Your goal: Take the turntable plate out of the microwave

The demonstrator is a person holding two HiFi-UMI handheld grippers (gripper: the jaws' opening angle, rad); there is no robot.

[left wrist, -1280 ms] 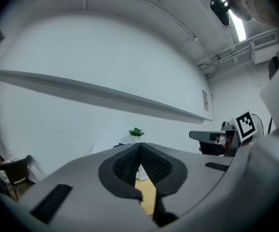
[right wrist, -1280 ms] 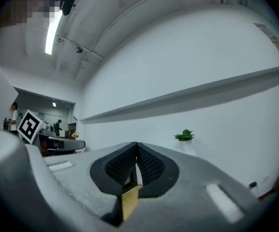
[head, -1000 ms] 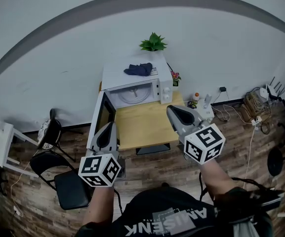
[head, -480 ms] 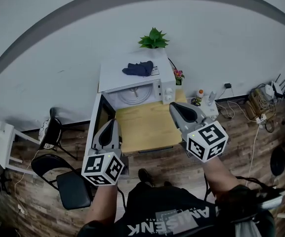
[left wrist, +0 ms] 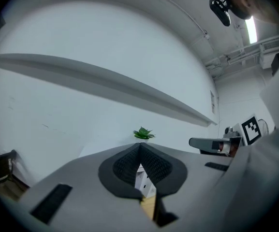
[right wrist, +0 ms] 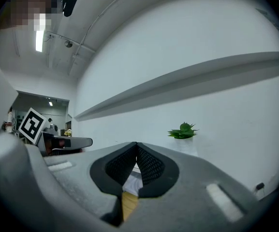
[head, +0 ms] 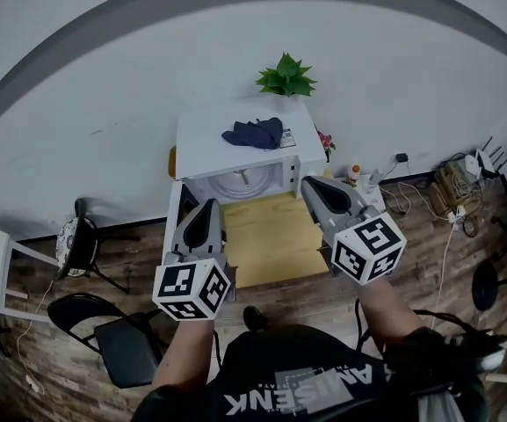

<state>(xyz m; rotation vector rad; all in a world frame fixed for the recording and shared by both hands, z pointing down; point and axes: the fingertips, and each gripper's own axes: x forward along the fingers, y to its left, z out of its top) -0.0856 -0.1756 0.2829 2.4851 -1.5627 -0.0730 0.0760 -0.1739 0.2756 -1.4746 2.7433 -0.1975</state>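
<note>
The white microwave (head: 235,152) stands at the back of a wooden table (head: 266,236), with its door (head: 173,222) swung open to the left. Inside it lies the pale round turntable plate (head: 240,181). My left gripper (head: 207,207) is shut and empty, held level in front of the open door. On the other side my right gripper (head: 310,185) is also shut and empty, near the microwave's right front corner. In the left gripper view the closed jaws (left wrist: 140,145) hide most of the microwave; the right gripper view shows the same for its jaws (right wrist: 136,144).
A dark cloth (head: 255,134) lies on the microwave's top, and a green plant (head: 286,76) stands behind it. Black chairs (head: 104,323) are at the left. Small bottles (head: 358,176) and cables (head: 451,187) sit to the right on the wooden floor.
Both grippers have moved forward toward the microwave, still shut. The microwave and table now sit closer in the head view.
</note>
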